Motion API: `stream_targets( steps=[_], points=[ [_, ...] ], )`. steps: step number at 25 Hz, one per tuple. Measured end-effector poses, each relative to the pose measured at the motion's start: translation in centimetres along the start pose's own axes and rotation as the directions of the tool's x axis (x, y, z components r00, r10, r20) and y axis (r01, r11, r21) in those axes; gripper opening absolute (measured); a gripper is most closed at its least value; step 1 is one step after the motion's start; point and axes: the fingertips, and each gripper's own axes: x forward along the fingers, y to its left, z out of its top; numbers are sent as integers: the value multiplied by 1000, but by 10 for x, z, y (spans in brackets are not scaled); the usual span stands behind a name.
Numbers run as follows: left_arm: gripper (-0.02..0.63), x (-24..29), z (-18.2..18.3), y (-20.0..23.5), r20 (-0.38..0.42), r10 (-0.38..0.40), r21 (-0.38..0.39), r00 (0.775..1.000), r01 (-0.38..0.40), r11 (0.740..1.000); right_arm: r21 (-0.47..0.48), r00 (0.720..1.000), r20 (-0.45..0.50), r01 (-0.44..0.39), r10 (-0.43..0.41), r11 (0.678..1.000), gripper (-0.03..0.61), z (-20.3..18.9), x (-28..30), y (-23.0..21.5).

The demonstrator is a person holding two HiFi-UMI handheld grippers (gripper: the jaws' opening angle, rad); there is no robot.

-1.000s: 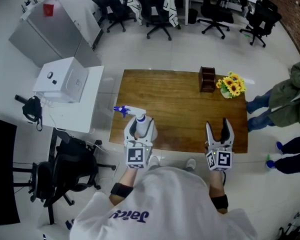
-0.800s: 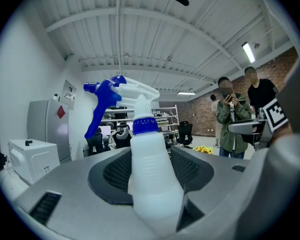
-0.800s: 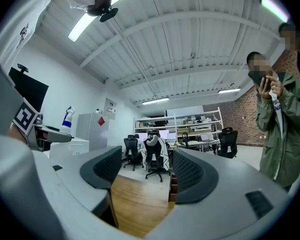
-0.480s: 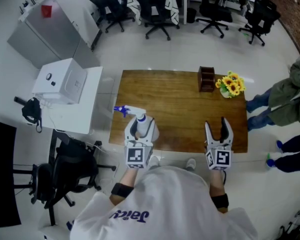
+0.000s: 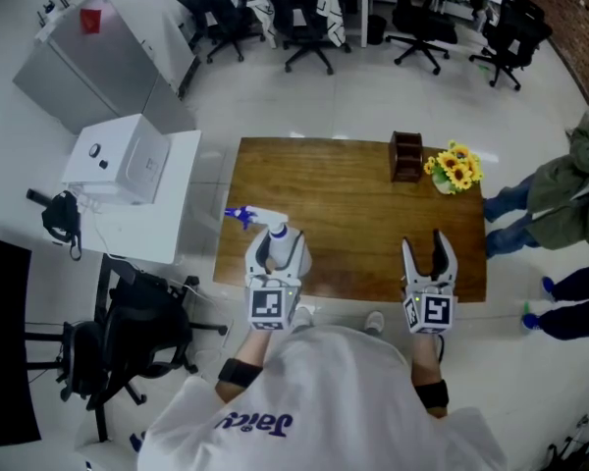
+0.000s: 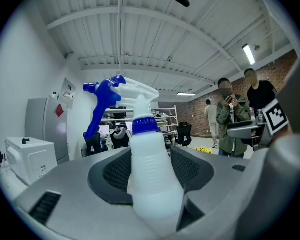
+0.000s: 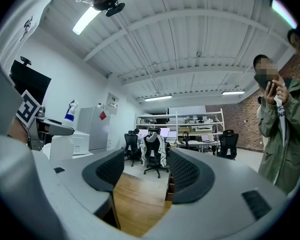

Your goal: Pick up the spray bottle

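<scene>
The white spray bottle (image 6: 151,174) with a blue trigger is standing upright, pinched in the left tool (image 5: 276,245) at the tabletop's (image 5: 363,204) near-left edge.

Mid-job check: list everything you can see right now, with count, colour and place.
spray bottle: one, white with blue head, in the left gripper
table: one, brown wood, centre
box: one, dark brown, table's far edge
flowers: one bunch, yellow, right of the box
office chairs: several, black, far side of room
bystanders: two, green and dark clothing, right of the table
left gripper: one, grey, shut on the spray bottle
right gripper: one, grey, open, empty, table's near right edge
</scene>
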Motion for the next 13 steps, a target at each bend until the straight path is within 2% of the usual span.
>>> stream_targets(
  steps=[9, 13],
  points=[
    [246, 10, 0, 2, -3, 6, 12, 1000, -6, 1000, 16, 999, 35, -5, 5, 1000, 290, 5, 10, -5],
    [247, 15, 2, 3, 1, 12, -5, 1000, -12, 1000, 21, 999, 38, -10, 9, 1000, 290, 5, 14, -8]
  ],
)
